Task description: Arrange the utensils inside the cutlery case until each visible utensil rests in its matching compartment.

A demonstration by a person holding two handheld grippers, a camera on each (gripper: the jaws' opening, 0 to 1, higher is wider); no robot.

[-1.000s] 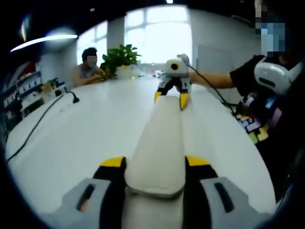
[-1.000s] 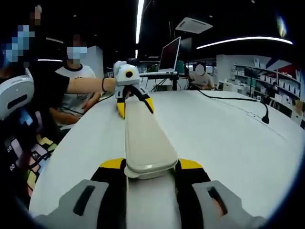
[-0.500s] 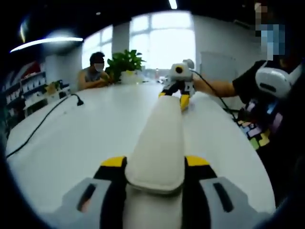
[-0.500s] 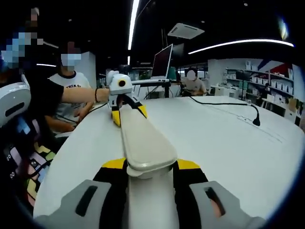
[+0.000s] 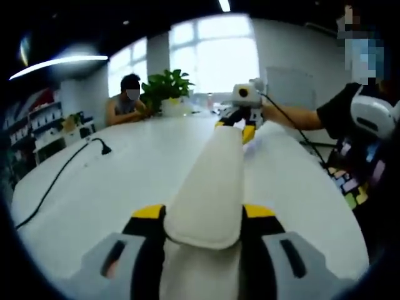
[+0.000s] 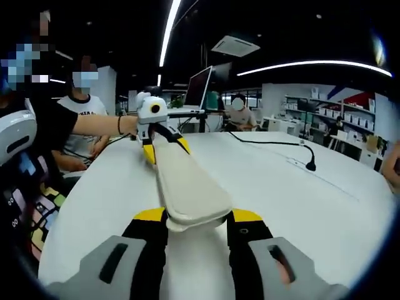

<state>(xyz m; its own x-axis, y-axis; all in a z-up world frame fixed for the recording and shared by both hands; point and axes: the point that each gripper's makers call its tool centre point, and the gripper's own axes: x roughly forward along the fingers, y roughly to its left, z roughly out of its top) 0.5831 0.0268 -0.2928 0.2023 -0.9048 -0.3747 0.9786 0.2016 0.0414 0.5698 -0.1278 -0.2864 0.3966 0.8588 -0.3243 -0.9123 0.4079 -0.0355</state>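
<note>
Two claws clamp opposite ends of one long, cream, closed cutlery case (image 5: 209,187) above the white tabletop (image 5: 119,175): left claw (image 5: 203,215), right claw (image 6: 197,219). Nearby, a black cable (image 5: 59,178) and potted plant (image 5: 164,84).

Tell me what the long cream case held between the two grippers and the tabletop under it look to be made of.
Cutlery case: probably matte plastic; smooth, uniformly cream, rounded ends, no shine, though a soft-touch coating can't be ruled out. It is clamped at both ends, by the left gripper and the right gripper. Table: a smooth white laminate or painted surface, with a faint sheen from the ceiling lights.
</note>
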